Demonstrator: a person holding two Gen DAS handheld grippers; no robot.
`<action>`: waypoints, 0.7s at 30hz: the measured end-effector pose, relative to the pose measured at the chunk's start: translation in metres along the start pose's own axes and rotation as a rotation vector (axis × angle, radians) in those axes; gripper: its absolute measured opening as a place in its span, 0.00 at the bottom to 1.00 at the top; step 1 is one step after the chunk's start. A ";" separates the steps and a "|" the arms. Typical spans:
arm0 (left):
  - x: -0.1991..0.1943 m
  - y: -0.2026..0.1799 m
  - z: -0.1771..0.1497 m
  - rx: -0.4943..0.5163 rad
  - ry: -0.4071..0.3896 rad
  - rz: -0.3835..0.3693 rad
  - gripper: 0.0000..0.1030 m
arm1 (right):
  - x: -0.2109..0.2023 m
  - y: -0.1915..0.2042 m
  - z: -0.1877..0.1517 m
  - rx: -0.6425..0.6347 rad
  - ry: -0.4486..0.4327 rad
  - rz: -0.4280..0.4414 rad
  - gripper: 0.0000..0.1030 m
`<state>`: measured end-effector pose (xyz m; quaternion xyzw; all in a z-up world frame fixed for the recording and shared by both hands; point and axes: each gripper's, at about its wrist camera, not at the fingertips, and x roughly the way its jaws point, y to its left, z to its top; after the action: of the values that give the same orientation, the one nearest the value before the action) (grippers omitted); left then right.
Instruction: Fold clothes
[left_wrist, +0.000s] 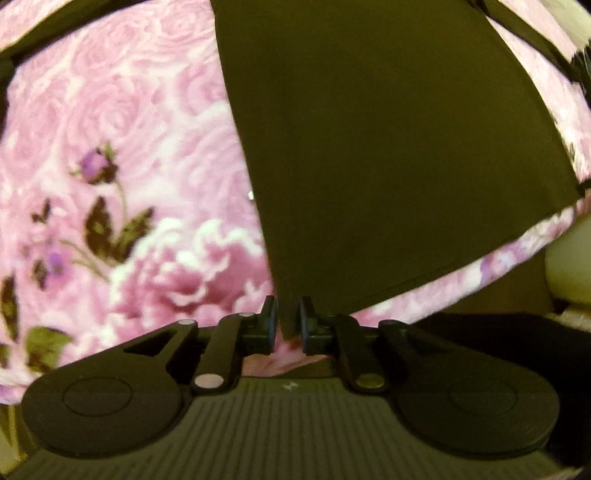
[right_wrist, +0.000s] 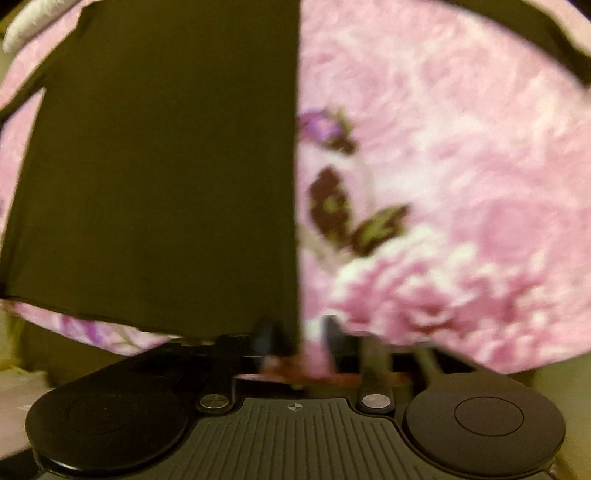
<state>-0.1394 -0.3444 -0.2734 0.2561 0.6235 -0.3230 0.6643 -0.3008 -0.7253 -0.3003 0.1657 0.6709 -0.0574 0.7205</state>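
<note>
Dark garment (left_wrist: 388, 147) spread flat on pink floral blanket (left_wrist: 129, 129), filling centre and upper right of left wrist view; near hem running diagonally to right edge of frame. In right wrist view, same garment (right_wrist: 155, 166) filling left half of frame, with straight vertical edge at centre and blanket (right_wrist: 461, 184) exposed to right.

Left gripper (left_wrist: 288, 321): jaws clenched on near corner of garment, cloth visibly pinched between the two pads at lower centre of frame.

Right gripper (right_wrist: 297, 332): low at frame centre, at garment's near corner where vertical edge meets hem. View heavily blurred; fingers look apart, but cannot tell whether cloth is held or jaws are released.

Handling assessment: thin, soft, light fabric, no stiffness; lying smooth with almost no wrinkles. Likely to drape and sag between grip points, and to drag somewhat on fuzzy blanket pile. Not fragile. Slip from pads possible if only a single thin layer is pinched shallowly.

Recommended hold: hem corners, one per gripper, with pads well over hem seam for thicker bite. Lift of both corners together advised to keep fold line straight
</note>
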 end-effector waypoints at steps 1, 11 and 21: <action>-0.005 0.001 0.002 0.008 -0.005 0.011 0.09 | -0.008 -0.001 0.000 0.001 -0.024 -0.016 0.55; -0.040 -0.037 0.081 0.177 -0.083 0.014 0.16 | -0.093 -0.056 0.058 0.221 -0.356 -0.157 0.57; -0.031 -0.139 0.170 0.159 -0.066 0.085 0.20 | -0.121 -0.203 0.174 0.133 -0.486 -0.199 0.57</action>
<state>-0.1316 -0.5592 -0.2187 0.3236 0.5624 -0.3511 0.6751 -0.2089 -0.9878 -0.2061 0.1275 0.4859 -0.2100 0.8388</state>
